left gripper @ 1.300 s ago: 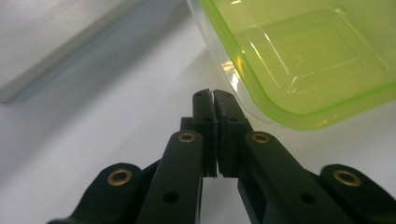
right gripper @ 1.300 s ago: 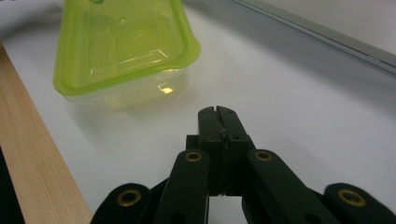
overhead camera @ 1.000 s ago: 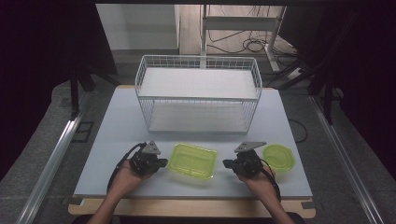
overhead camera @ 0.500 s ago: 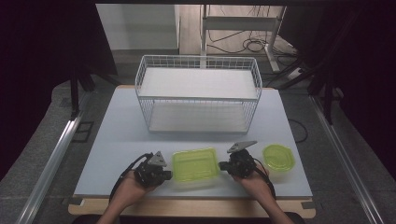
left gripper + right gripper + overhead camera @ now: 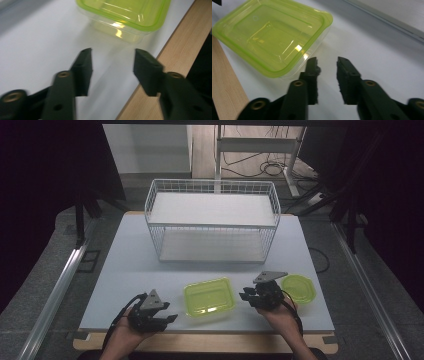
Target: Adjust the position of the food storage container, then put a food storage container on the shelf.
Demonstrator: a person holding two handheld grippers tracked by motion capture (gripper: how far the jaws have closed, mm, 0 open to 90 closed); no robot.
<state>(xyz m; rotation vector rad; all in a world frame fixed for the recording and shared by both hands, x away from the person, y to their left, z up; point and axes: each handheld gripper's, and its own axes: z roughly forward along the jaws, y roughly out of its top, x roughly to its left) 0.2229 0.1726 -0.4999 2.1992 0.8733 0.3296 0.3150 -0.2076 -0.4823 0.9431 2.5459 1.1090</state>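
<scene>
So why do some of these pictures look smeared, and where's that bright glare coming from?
Left gripper view: the left gripper and table are blurred, as from motion. Right gripper view: sharper, with a white glint on the rectangular container lid. High view: evenly lit table, dark surroundings.

White table carries a white wire basket toward its far edge, centred. Rectangular green container sits near the front edge, about mid-width. Round green container lies near the front right corner. Left gripper is at the front edge, left of the rectangular container, apart from it, jaws just been opening with nothing between them. Right gripper sits between the two containers, pointing at the rectangular one and close to its right side, jaws just been opening, nothing gripped. Hands enter from the bottom.
</scene>
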